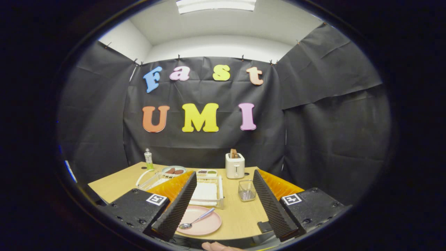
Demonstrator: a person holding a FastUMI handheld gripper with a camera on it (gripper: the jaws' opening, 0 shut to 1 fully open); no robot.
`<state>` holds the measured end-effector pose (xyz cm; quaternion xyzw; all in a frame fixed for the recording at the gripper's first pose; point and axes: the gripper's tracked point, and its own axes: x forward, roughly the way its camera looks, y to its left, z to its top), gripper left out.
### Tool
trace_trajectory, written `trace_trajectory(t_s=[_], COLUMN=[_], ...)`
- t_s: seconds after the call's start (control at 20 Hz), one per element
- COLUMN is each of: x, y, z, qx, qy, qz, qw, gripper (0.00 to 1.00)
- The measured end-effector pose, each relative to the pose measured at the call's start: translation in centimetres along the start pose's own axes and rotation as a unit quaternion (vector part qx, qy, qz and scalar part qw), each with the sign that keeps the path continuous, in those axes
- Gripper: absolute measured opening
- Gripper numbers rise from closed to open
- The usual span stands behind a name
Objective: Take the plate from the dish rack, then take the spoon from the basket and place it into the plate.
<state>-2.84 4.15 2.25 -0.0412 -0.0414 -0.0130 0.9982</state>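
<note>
Hovering with gripper (223,198) fingers spread wide, gripping nothing; spoon (196,219) lying in pink plate (205,226) near table (240,219) front edge, dish rack (209,191) just behind plate, basket (247,190) beyond plate's right.

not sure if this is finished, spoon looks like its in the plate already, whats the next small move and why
Probably just ease the open gripper back and stop. The spoon lies in the pink plate on the table, near the fingers and touched by neither, and the wire basket looks empty. Nothing seems left to grasp.
</note>
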Motion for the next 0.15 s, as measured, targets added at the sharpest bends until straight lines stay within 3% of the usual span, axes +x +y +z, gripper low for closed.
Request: trace_trajectory(t_s=[0.15], x=[-0.09], y=[-0.15], z=[0.02], qx=[0.0], qy=[0.0], qz=[-0.001], qw=[1.0], gripper=[1.0])
